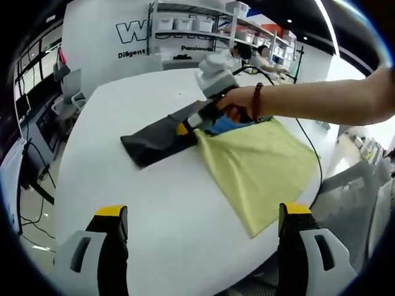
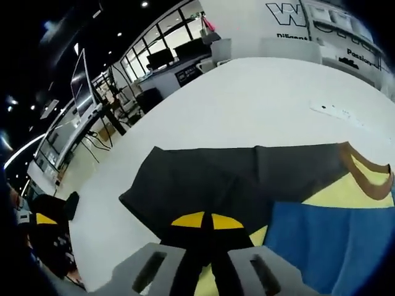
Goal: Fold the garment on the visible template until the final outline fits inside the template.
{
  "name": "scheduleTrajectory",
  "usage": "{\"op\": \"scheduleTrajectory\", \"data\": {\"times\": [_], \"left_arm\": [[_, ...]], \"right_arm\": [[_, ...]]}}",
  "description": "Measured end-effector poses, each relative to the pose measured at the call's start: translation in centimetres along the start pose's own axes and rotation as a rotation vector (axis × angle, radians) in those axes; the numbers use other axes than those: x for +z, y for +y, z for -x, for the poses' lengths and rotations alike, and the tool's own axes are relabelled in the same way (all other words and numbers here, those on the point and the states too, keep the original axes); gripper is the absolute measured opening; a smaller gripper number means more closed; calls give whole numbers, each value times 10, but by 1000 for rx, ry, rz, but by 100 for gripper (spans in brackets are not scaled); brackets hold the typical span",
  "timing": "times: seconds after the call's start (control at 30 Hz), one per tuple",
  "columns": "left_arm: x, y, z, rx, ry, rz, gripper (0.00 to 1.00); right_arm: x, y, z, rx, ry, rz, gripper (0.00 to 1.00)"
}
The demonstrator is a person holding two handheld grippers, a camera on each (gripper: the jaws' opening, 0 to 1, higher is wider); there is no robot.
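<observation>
Lying on the white table (image 1: 154,203): garment (image 1: 259,163), yellow with dark sleeve at nine o'clock. Clamping its dark edge, jaws together: right gripper (image 2: 207,231). Hovering with jaws apart: left gripper (image 1: 200,231).

Left view looks from afar, right close; both face the garment (image 1: 185,139).
</observation>
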State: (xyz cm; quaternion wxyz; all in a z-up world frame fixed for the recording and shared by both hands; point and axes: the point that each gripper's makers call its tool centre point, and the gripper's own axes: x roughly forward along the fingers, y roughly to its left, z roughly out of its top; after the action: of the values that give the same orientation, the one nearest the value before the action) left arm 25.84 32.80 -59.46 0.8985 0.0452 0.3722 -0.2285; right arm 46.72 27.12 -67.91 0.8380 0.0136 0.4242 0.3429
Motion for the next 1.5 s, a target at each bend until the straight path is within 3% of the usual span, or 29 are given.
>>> {"op": "scheduleTrajectory", "data": {"times": [0.37, 0.77, 1.5], "left_arm": [[5, -1, -1, 3, -7, -5, 99], [11, -12, -2, -28, -8, -25, 99], [12, -22, -7, -38, 7, -44, 99]], "right_arm": [[27, 3, 27, 51, -74, 23, 0], [41, -25, 65, 17, -96, 19, 0], [25, -99, 131, -131, -82, 19, 0]]}}
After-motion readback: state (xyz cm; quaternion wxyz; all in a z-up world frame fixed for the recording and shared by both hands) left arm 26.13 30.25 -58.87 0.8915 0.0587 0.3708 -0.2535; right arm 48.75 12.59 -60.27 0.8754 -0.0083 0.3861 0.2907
